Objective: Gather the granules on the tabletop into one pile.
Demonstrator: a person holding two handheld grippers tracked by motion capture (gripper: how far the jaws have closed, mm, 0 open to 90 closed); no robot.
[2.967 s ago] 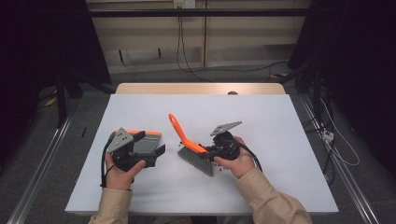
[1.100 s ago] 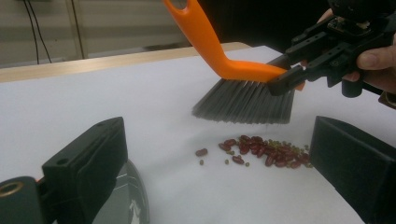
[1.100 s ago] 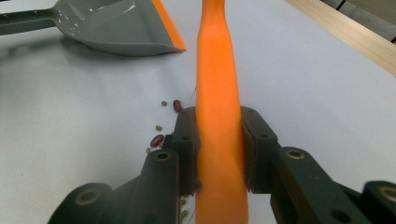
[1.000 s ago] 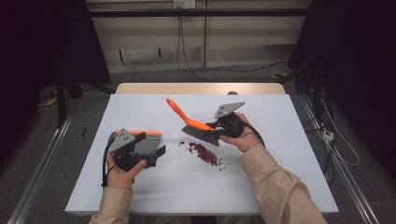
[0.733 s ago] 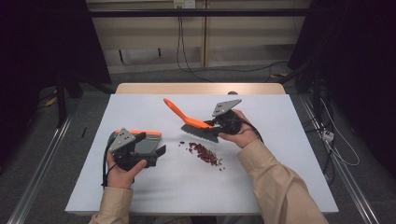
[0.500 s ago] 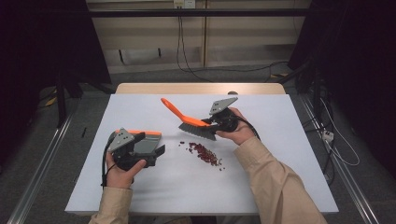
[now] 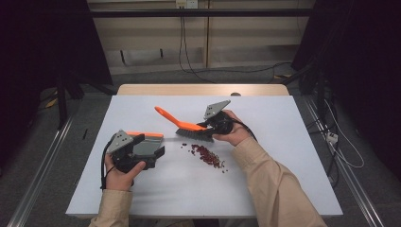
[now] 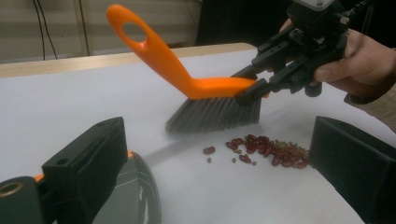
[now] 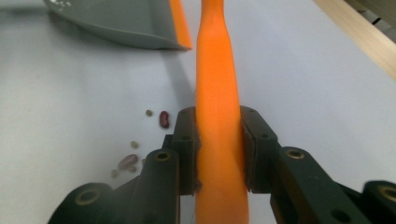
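Nearest to me, my left gripper (image 7: 150, 153) rests on the white table top (image 7: 293, 142) at the near left, its jaws clamped on the grey plastic dustpan with an orange lip (image 7: 144, 142). The pan lies flat, its open edge facing right toward the spill.

Just right of the pan, in the middle of the table, is the small heap of dark red beans mixed with tiny greenish seeds (image 7: 206, 155). It trails from upper left to lower right, with a few strays on its left side, well apart from the pan's lip.

Just beyond the heap, my right gripper (image 7: 211, 127) is clamped tight on the back of the orange-handled hand brush with grey bristles (image 7: 189, 130). In the right gripper view the two black jaws press the orange plastic from both sides. The looped handle points up and to the far left. The bristles hang on the far side of the beans, just above the table or barely grazing it; I cannot tell which.

I judge this to be the start of a sweeping stroke, with the brush placed behind the pile and nothing in the pan yet. Next I need to set the bristles down firmly behind the beans and draw them near and left toward the pan, holding its lip flat on the table so the beans don't slip under.
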